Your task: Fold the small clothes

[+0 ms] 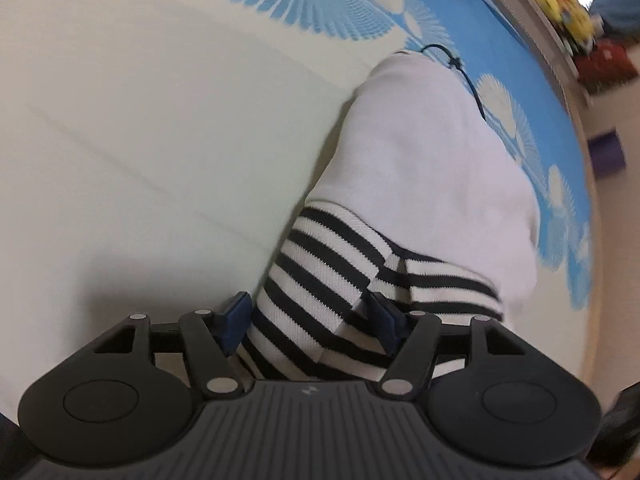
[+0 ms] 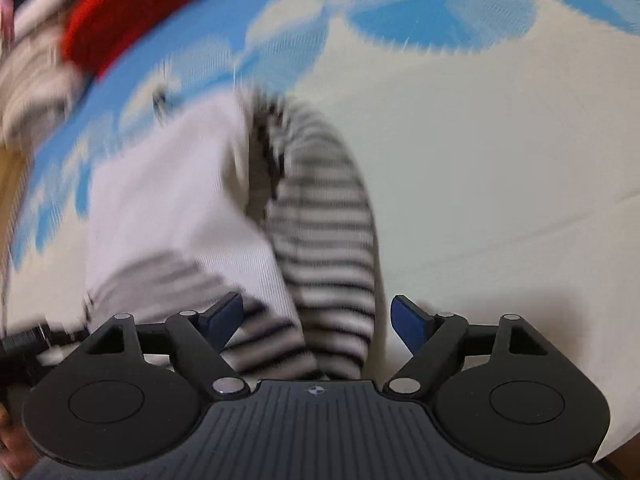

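Note:
A small white top (image 1: 432,160) with black-and-white striped sleeves (image 1: 320,272) lies on a cream bedsheet (image 1: 140,140) printed with blue fans. My left gripper (image 1: 310,316) points down at one striped sleeve. Its blue pads (image 1: 236,316) stand on either side of the fabric without clearly pressing it, so it is open. In the blurred right wrist view the same top (image 2: 168,200) shows its other striped sleeve (image 2: 324,232) running down between the fingers of my right gripper (image 2: 316,316). That gripper is open, with a gap beside its right pad (image 2: 408,320).
A red knitted item (image 2: 132,12) and a pale striped cloth pile (image 2: 32,92) lie at the sheet's far edge. A thin black cable (image 1: 460,68) trails past the top. Beyond the bed are a ledge with yellow toys (image 1: 560,4) and a purple object (image 1: 608,152).

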{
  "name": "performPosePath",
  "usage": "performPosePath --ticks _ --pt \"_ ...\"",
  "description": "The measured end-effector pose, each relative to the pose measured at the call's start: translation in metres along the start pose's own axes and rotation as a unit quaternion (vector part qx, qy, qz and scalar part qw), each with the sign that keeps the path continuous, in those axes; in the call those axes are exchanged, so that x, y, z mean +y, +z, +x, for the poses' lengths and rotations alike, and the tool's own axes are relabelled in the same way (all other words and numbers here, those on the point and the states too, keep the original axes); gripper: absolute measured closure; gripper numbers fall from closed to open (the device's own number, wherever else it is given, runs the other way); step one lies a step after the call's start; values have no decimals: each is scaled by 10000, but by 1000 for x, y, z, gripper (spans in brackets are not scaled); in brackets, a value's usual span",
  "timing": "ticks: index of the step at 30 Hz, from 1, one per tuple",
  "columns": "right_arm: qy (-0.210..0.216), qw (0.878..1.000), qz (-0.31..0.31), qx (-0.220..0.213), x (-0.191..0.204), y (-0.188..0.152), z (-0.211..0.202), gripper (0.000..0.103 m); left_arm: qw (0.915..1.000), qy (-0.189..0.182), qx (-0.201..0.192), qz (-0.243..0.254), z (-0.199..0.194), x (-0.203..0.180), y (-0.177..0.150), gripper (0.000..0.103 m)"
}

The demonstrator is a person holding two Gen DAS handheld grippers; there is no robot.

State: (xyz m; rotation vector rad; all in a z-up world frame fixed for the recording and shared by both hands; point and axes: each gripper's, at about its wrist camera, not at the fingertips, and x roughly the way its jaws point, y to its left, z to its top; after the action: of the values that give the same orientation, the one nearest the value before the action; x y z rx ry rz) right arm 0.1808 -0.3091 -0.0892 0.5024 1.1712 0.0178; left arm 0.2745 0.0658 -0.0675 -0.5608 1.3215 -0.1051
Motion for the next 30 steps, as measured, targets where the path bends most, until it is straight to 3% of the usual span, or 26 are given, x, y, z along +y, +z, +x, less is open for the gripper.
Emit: performPosePath --ticks 2,3,6,10,14,15,16,18,19,21,23,24,25,30 --pt "-29 9995 -270 185 4 -3 7 84 9999 -85 19 62 -2 -2 -1 44" --pt "-53 9993 -343 132 5 -3 6 103 9998 -125 28 128 -4 -4 -3 47" --pt "-10 9994 -111 -338 -3 4 -10 103 9991 -59 33 408 -6 -7 -4 48" --pt "-922 9951 41 -363 -17 10 -7 103 9925 518 -199 1093 -8 -19 -9 37" --pt "-424 9935 377 -991 -20 13 -28 98 9813 730 -779 1601 -25 -35 -18 39" --pt "-249 9931 297 -1107 -16 13 -33 83 9767 718 -975 1770 -31 -40 -20 39" --pt "-99 9933 219 -1129 -12 12 -36 58 9728 690 -1111 1911 -35 -44 -22 39" --pt "67 9957 79 -915 -3 6 -30 31 9684 645 -1201 2090 -36 -50 -25 39" --pt "81 9975 -33 -702 2 5 -23 29 9673 648 -1190 2144 -36 -51 -27 39" --pt "26 9990 -407 -178 14 -3 -5 30 9650 730 -1140 2248 -33 -51 -28 39" --pt "-105 9964 -837 107 26 -10 9 41 9617 930 -1024 2365 -26 -52 -30 39" --pt "-100 9937 -1099 183 33 -14 12 66 9603 1007 -987 2408 -23 -52 -31 39" --pt "-41 9913 -1296 231 39 -17 14 98 9584 1054 -987 2460 -22 -53 -32 39" --pt "-340 9860 -1633 79 46 -18 8 102 9413 1019 -1398 2900 -33 -62 -42 39"
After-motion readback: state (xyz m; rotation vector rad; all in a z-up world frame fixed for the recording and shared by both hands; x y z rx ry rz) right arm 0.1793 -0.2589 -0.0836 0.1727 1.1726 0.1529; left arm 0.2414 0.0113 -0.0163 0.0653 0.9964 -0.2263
